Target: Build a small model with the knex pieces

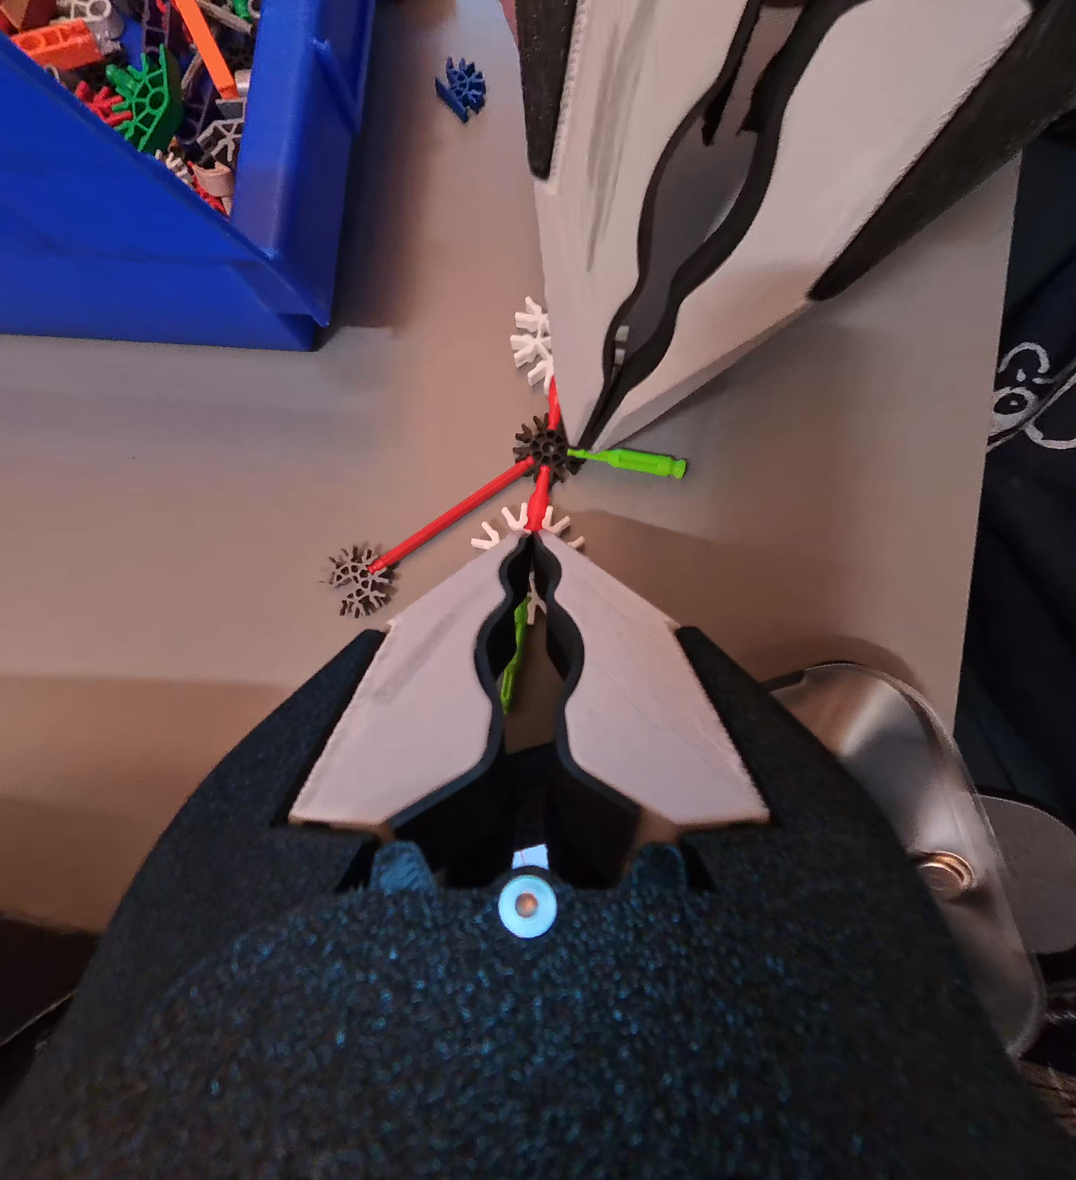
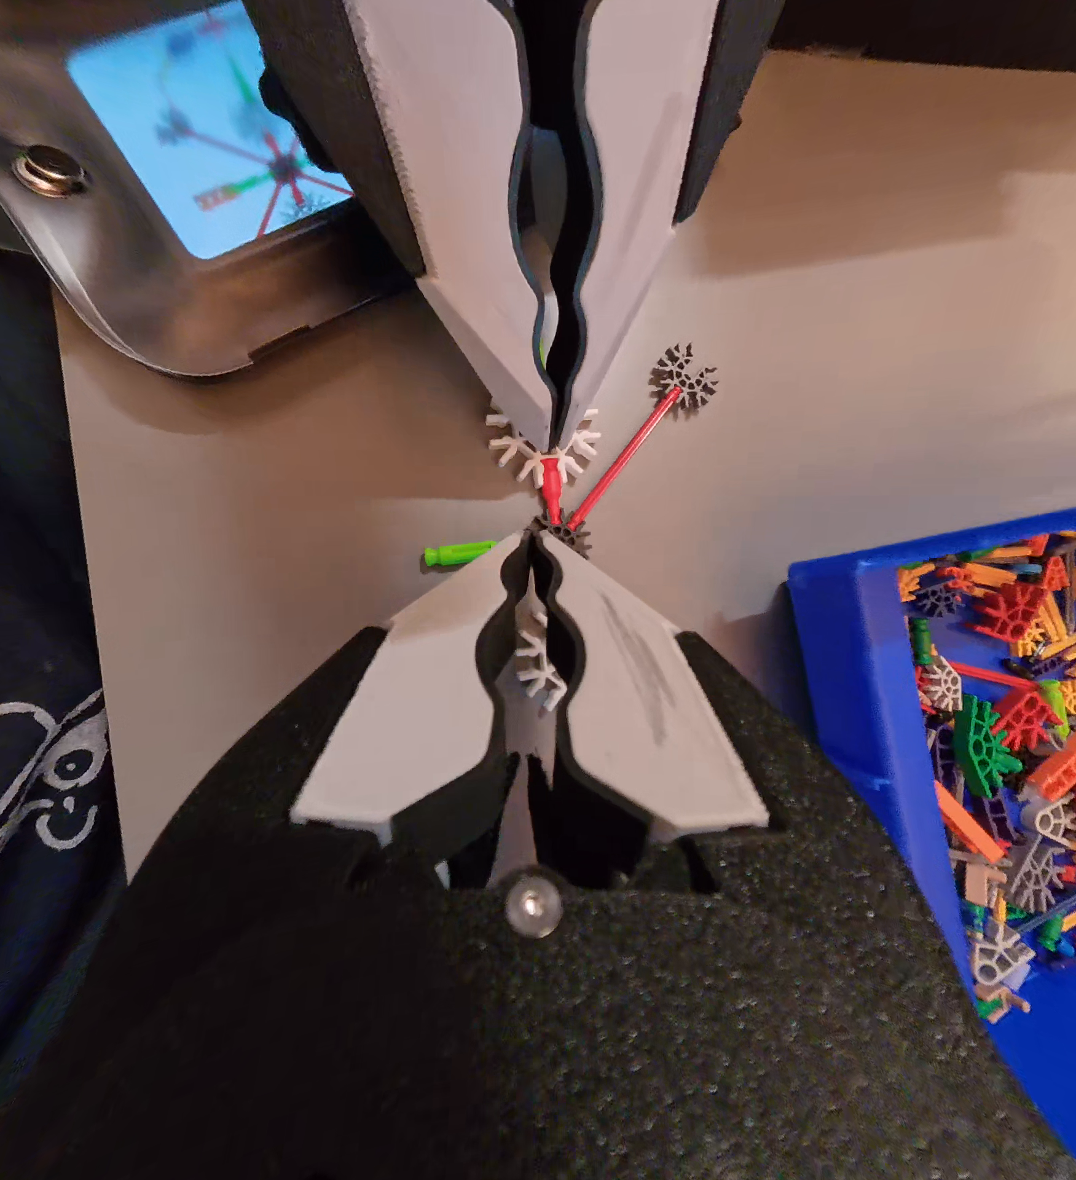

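— Looking from the left: what sits near the black hub point(image 1: 541, 452)?

— Far left of the hub is a blue bin point(image 1: 139, 255) full of bright toy bits. Closer, a long red rod point(image 1: 452, 514) runs from the hub to a brown snowflake piece point(image 1: 359, 580).

— And the grippers?

— The left gripper point(image 1: 532, 541) has its fingers pressed together, pinching a white snowflake piece point(image 1: 516, 520); a short red rod point(image 1: 539, 501) joins it to the hub. The right gripper point(image 2: 532, 541) pinches the hub itself.

— To the right?

— A green rod point(image 1: 628, 461) pokes out of the hub, above the grey table point(image 1: 778, 498).
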`<state>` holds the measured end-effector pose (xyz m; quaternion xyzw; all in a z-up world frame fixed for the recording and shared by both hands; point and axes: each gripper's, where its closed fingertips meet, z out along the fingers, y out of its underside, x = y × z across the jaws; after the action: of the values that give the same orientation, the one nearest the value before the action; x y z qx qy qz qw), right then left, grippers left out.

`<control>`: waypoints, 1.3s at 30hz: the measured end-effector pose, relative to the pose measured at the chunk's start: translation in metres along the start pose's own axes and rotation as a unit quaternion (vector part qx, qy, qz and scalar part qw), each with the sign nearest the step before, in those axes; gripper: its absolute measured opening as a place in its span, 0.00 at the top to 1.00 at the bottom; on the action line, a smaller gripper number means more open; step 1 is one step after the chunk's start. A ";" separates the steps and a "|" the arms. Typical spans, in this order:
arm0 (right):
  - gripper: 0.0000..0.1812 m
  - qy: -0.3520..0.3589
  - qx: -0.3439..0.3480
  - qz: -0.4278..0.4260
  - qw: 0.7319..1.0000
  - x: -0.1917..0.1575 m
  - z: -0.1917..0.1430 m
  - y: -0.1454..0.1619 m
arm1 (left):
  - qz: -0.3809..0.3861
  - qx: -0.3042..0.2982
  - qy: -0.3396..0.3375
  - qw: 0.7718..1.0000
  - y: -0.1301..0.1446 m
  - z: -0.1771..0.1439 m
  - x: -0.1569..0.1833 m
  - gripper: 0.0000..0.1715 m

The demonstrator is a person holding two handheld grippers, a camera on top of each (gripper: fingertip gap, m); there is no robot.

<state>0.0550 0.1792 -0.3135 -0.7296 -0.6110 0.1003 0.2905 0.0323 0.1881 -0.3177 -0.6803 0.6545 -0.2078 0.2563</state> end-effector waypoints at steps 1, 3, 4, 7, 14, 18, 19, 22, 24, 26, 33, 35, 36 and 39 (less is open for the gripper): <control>1.00 -0.002 -0.004 -0.001 1.000 0.000 0.002 0.001 | 0.000 0.000 0.001 1.000 0.000 0.000 0.000 1.00; 1.00 0.002 -0.019 -0.006 1.000 0.001 0.005 0.005 | -0.001 0.001 0.003 1.000 0.001 0.000 0.000 1.00; 1.00 0.002 -0.020 -0.004 1.000 0.001 0.006 0.005 | -0.001 0.000 0.003 1.000 0.001 0.000 0.000 1.00; 1.00 -0.003 -0.023 -0.006 1.000 0.001 0.006 0.006 | -0.003 0.001 0.005 1.000 0.001 0.000 0.000 1.00; 1.00 -0.009 -0.054 -0.041 0.998 0.000 0.007 0.006 | -0.003 0.002 0.007 1.000 0.001 0.000 -0.001 1.00; 1.00 -0.023 -0.079 -0.058 0.995 -0.001 0.007 0.005 | -0.005 0.004 0.012 1.000 0.001 0.001 -0.001 1.00; 1.00 -0.027 -0.085 -0.061 0.994 -0.001 0.008 0.005 | -0.005 0.004 0.013 1.000 0.001 0.001 -0.001 1.00; 1.00 -0.042 -0.098 -0.064 0.992 -0.001 0.008 0.005 | -0.006 0.006 0.014 1.000 0.001 0.002 -0.001 1.00; 1.00 -0.050 -0.107 -0.067 0.991 -0.001 0.008 0.005 | -0.007 0.007 0.015 1.000 0.001 0.002 -0.001 1.00; 1.00 -0.058 -0.114 -0.064 0.990 -0.002 0.008 0.005 | -0.015 0.013 0.022 1.000 0.001 0.002 0.000 1.00; 1.00 -0.084 -0.115 -0.046 0.989 -0.003 0.009 0.005 | -0.019 0.016 0.032 0.999 0.001 0.002 0.000 1.00; 1.00 -0.095 -0.111 -0.032 0.989 -0.003 0.009 0.005 | -0.010 0.016 0.027 0.999 0.001 0.002 0.000 1.00; 1.00 -0.101 -0.108 -0.026 0.989 -0.003 0.008 0.005 | -0.006 0.017 0.027 0.999 0.001 0.002 0.001 1.00; 1.00 -0.105 -0.110 -0.018 0.988 -0.001 0.008 0.006 | 0.024 0.016 0.021 0.999 0.001 0.002 0.004 1.00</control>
<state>0.0553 0.1804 -0.3235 -0.7315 -0.6583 0.1034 0.1445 0.0324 0.1838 -0.3199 -0.6555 0.6729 -0.2262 0.2577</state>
